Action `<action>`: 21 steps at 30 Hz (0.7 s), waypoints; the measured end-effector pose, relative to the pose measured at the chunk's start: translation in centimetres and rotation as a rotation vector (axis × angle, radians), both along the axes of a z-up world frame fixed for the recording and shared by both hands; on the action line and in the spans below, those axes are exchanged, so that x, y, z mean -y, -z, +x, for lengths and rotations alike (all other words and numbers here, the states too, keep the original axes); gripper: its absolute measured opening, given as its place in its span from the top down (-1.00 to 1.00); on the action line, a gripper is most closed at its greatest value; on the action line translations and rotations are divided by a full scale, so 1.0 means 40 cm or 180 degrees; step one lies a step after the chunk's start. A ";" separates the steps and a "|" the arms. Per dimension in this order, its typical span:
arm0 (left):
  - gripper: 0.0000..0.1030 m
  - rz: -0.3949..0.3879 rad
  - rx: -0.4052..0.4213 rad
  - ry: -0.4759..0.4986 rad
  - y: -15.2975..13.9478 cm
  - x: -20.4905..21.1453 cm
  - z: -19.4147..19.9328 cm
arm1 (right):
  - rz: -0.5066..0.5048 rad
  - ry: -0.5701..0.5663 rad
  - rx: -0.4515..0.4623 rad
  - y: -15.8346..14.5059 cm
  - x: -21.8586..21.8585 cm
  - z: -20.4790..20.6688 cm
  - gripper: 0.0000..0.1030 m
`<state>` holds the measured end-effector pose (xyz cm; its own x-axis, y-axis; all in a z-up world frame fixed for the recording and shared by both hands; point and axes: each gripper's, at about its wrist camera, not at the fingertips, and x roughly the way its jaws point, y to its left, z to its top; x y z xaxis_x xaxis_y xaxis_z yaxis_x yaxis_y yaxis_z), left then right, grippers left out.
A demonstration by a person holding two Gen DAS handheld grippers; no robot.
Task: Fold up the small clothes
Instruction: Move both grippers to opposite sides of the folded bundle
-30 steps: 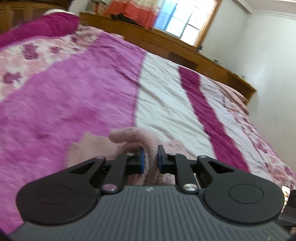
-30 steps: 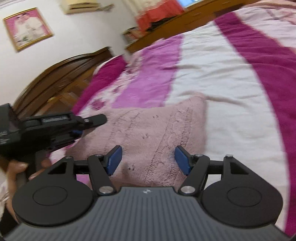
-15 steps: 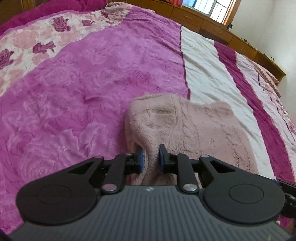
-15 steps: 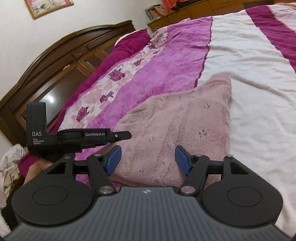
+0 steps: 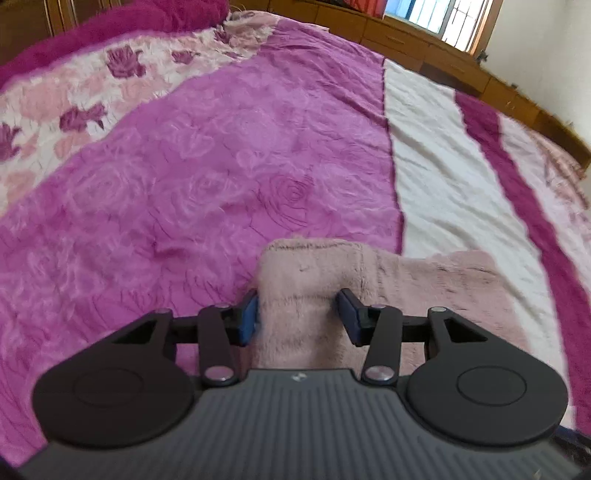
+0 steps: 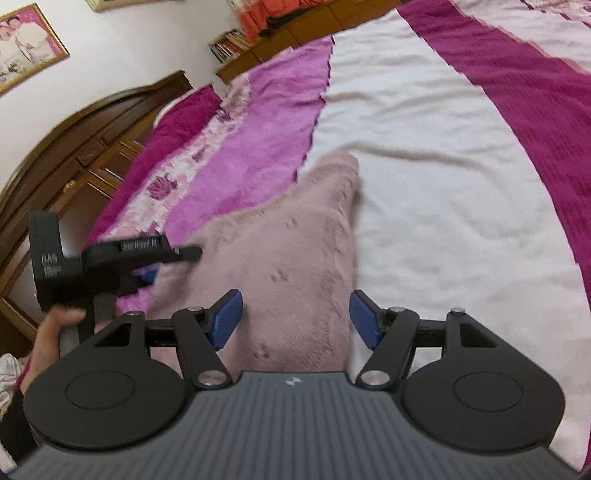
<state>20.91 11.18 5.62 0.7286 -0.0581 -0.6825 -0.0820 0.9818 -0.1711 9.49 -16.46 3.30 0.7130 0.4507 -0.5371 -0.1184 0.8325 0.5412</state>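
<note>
Left wrist: left tool [image 5: 299, 314] just opening, pink sweater [image 5: 424, 295] between.

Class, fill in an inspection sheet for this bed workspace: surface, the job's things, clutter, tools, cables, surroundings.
Surface: bedspread in magenta, white and floral bands, lightly creased.
Job's things: pink fuzzy garment lying on the bedspread, one folded part raised between the left tool's pads.
Clutter: nothing seen on the bed.
Tools: left tool has just been opening, garment between its pads, left pad touching it; right tool open over the garment.
Cables: nothing seen.
Surroundings: wooden headboard, framed picture, window.
</note>
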 end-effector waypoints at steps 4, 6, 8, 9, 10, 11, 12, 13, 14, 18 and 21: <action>0.00 0.0216 -0.0086 -0.0137 0.028 -0.005 0.010 | -0.0003 -0.0088 -0.0028 0.019 -0.017 -0.003 -0.40; -0.09 0.0186 -0.0092 -0.0196 0.040 -0.024 0.007 | -0.0066 -0.0121 -0.0002 0.020 -0.032 -0.002 -0.42; -0.12 0.0141 -0.0104 -0.0236 0.044 -0.036 0.002 | -0.0103 -0.0156 0.0010 0.020 -0.041 -0.003 -0.43; -0.12 0.0119 -0.0106 -0.0240 0.042 -0.039 -0.002 | -0.0120 -0.0162 0.0014 0.020 -0.045 0.000 -0.44; -0.11 0.0106 -0.0111 -0.0239 0.039 -0.039 -0.006 | -0.0137 -0.0169 0.0022 0.021 -0.044 -0.001 -0.45; -0.11 0.0098 -0.0123 -0.0233 0.035 -0.039 -0.011 | -0.0147 -0.0173 0.0024 0.020 -0.044 -0.003 -0.45; -0.11 0.0092 -0.0143 -0.0219 0.032 -0.039 -0.016 | -0.0139 -0.0169 0.0019 0.021 -0.043 -0.003 -0.45; -0.11 0.0086 -0.0167 -0.0208 0.028 -0.038 -0.022 | -0.0127 -0.0163 0.0012 0.022 -0.041 -0.005 -0.45; -0.12 0.0076 -0.0194 -0.0197 0.023 -0.039 -0.030 | -0.0108 -0.0154 0.0000 0.021 -0.039 -0.004 -0.45; -0.13 0.0041 -0.0257 -0.0151 0.007 -0.043 -0.071 | -0.0046 -0.0120 -0.0024 0.020 -0.032 -0.006 -0.46; -0.19 0.0003 -0.0352 -0.0092 -0.005 -0.048 -0.110 | 0.0007 -0.0072 -0.0031 0.018 -0.025 -0.007 -0.51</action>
